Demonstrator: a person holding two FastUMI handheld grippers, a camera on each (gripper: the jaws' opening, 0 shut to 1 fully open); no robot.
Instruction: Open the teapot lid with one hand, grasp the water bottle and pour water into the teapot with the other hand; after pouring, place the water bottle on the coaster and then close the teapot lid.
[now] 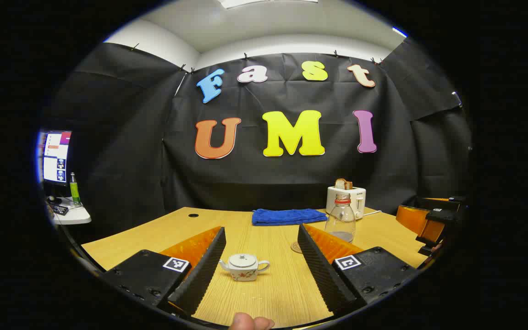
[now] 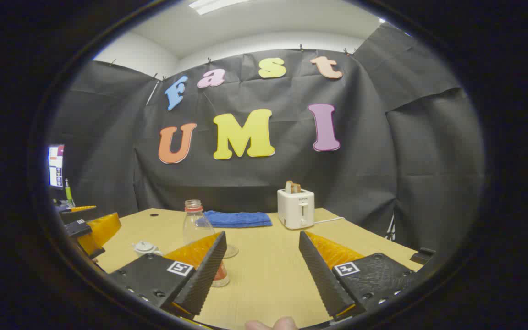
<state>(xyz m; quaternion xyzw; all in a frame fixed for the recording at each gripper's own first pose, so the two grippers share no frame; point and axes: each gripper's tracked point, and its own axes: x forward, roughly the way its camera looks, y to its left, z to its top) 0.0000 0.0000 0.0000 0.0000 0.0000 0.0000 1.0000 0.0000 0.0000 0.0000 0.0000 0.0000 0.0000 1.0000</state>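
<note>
Jaws spread wide on the left gripper (image 1: 259, 263), nothing between the fingers but bare tabletop and, a little ahead, the teapot (image 1: 244, 266). Sits upright on the wooden table (image 1: 273, 293), lid (image 1: 243, 260) on, spout toward the left finger, handle toward the right one, touching neither. Just past the right finger's tip, a round coaster (image 1: 296, 247) lying flat, partly hidden by that finger. Beyond it and slightly right of the gap, the water bottle (image 1: 340, 218): clear, upright, uncapped, a little water at the bottom. Farther back, a folded blue cloth (image 1: 288, 216) straight ahead of the gap, and a white toaster (image 1: 346, 200) with bread in its slot behind the bottle. At the far right edge, the other gripper, well apart from the bottle. A fingertip at the bottom edge, below the gap.

Jaws likewise wide apart on the right gripper (image 2: 261, 261), holding nothing. Bottle (image 2: 198, 229) standing just outside the left finger, its base partly hidden behind that finger; contact cannot be told. Teapot (image 2: 146, 248) farther left, low, partly covered by the gripper body. Past that, at the left edge, the left gripper. Ahead of the gap, open table (image 2: 264, 275), then the blue cloth (image 2: 237, 219) slightly left and the toaster (image 2: 296, 207) slightly right, near the table's back edge.
</note>
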